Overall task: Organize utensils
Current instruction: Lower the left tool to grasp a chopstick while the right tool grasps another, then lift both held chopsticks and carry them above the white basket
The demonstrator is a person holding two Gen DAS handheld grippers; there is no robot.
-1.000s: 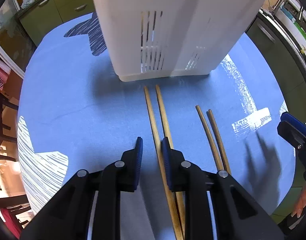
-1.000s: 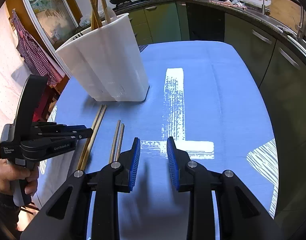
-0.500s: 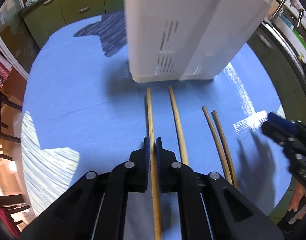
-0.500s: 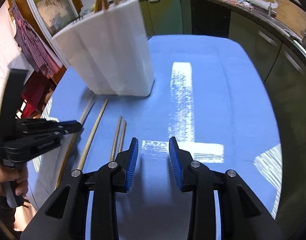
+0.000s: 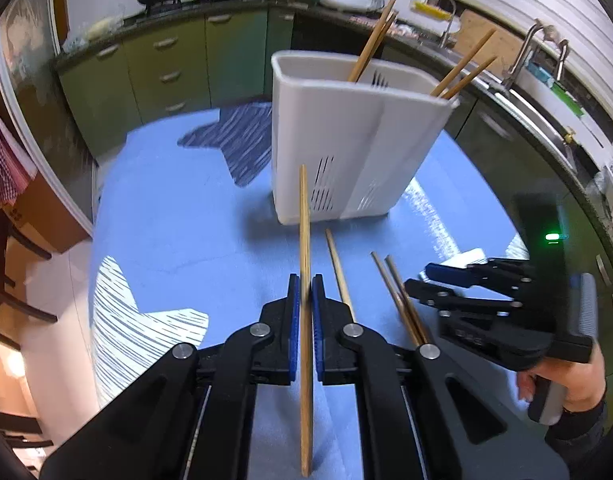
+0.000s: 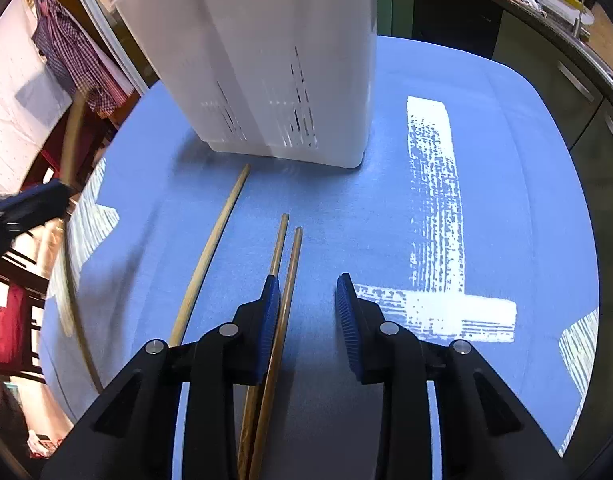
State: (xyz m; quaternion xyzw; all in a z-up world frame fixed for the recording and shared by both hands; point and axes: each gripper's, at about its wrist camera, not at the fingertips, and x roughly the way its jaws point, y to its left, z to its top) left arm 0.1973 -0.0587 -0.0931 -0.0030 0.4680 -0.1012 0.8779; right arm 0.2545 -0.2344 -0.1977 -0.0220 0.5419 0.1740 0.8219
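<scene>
Step in hand: getting loose chopsticks off the desk [image 5: 178,240] and into the white holder [image 5: 346,140]. My left tool [image 5: 305,292] is clamped tight on one light chopstick [image 5: 304,216], pads pinching it mid-shaft, the stick lifted clear of the blue cloth with its far tip pointing at the holder's front wall. Holder stands upright, near the far side of the desk, and already has a few chopsticks leaning out of it.

My right tool [image 6: 308,312] is spread wide and grips nothing. It sits low over the dark pair of chopsticks [image 6: 284,264]; the left pad looks to be touching or just beside that pair, right pad well apart from it. A second light chopstick [image 6: 212,248] lies alone on the cloth just left of the pair, tip near the holder's base.

Next for left, my call: raise it above the rim, tip the stick upright, drop it in. Held this level, it looks likely to hit the wall.

Next for right: shift left so both dark sticks sit between the pads, then close.
</scene>
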